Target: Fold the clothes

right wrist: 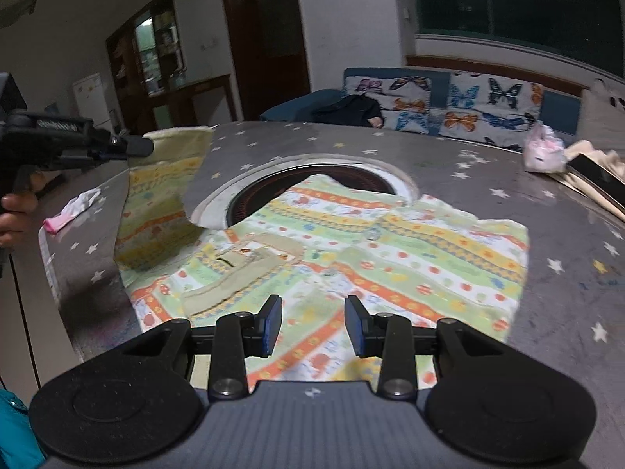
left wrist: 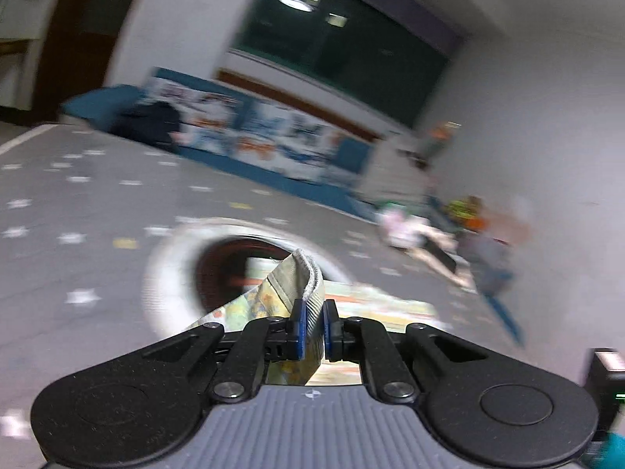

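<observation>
Small child's garment of striped cotton, pale green, yellow and orange bands with little printed figures, lies spread on the grey star-patterned tabletop, front up, a button visible on the chest. Its long axis runs from the near edge of the table away toward the round recessed burner with a white rim in the table's middle; the far part of the cloth overlaps that recess. The stripes run across this axis, slanting down to the right in the right wrist view. A beige ribbed cuff or trim lies folded across the garment's near left part. The left sleeve is lifted off the table and hangs upright, its beige hem uppermost, pinched in the left gripper; the left wrist view shows the blue pads pressed together on that hem, fabric standing up between them, the rest blurred. The right gripper hovers over the garment's near edge, fingers apart, nothing between them. Outward: a pink-and-white small cloth at the table's left edge, a pink-white bundle and a dark flat phone-like slab far right. Behind, a sofa with butterfly-print cushions.
</observation>
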{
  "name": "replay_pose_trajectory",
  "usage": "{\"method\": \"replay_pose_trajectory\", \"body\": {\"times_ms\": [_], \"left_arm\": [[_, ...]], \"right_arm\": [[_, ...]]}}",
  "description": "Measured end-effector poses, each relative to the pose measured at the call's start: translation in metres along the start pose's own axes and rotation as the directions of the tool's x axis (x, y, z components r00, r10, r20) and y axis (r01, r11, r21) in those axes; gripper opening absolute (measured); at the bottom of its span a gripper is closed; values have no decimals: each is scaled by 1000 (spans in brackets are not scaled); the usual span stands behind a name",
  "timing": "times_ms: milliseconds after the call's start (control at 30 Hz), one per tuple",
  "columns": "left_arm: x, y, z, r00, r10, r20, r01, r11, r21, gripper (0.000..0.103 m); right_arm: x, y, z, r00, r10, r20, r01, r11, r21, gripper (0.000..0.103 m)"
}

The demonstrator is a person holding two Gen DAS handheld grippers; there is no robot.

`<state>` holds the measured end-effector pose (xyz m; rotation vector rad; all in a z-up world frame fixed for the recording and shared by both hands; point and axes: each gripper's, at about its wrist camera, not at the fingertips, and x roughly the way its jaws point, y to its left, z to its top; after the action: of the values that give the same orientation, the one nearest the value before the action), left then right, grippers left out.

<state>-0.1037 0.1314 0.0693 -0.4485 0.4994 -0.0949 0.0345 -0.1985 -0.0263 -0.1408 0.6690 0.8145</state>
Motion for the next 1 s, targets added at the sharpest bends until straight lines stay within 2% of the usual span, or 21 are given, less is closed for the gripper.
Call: {"method": "replay_pose_trajectory", "body": {"times_ms": [133,300,367,467,567,667,733,767,867,900,1000], "left_arm": [[23,-44,-5,988,-145,-56,148,988,41,9],[49,-87,-22,949,-279,-147,294,951,92,10],[58,-97,-32,931,-304,-204,332,936,117,17],[61,-101,-47,919,-301,-255,347,924,159,31],[60,-87,-54,934,-242,-263,297,934,198,32],[52,-59,-59,967,-105,-230,161,958,237,32],[47,-37,-61,979,9,-205,43,968,249,32],[45,-26,-62,978,59,-201,-8,970,244,32],[44,-2,-64,968,147,-204,-101,971,218,39],[45,3,-64,966,156,-206,-112,972,209,43],[53,10,-64,963,164,-214,-123,973,193,47]], "right_arm": [[-12,-13,-6,999,-30,20,29,999,33,35],[-24,-30,-13,997,-71,33,68,995,79,35],[-27,-35,-17,996,-82,32,79,993,92,35],[-28,-42,-21,995,-95,27,91,990,111,35],[-27,-45,-22,995,-94,21,90,988,121,35],[-23,-42,-22,997,-77,11,75,991,114,35],[-20,-38,-21,998,-61,0,61,992,106,35],[-18,-37,-21,999,-53,-7,54,993,101,35],[-6,-32,-22,999,-34,-41,37,996,86,35],[-2,-31,-23,998,-29,-53,33,996,86,35],[8,-27,-25,997,-20,-81,27,996,86,35]]}}
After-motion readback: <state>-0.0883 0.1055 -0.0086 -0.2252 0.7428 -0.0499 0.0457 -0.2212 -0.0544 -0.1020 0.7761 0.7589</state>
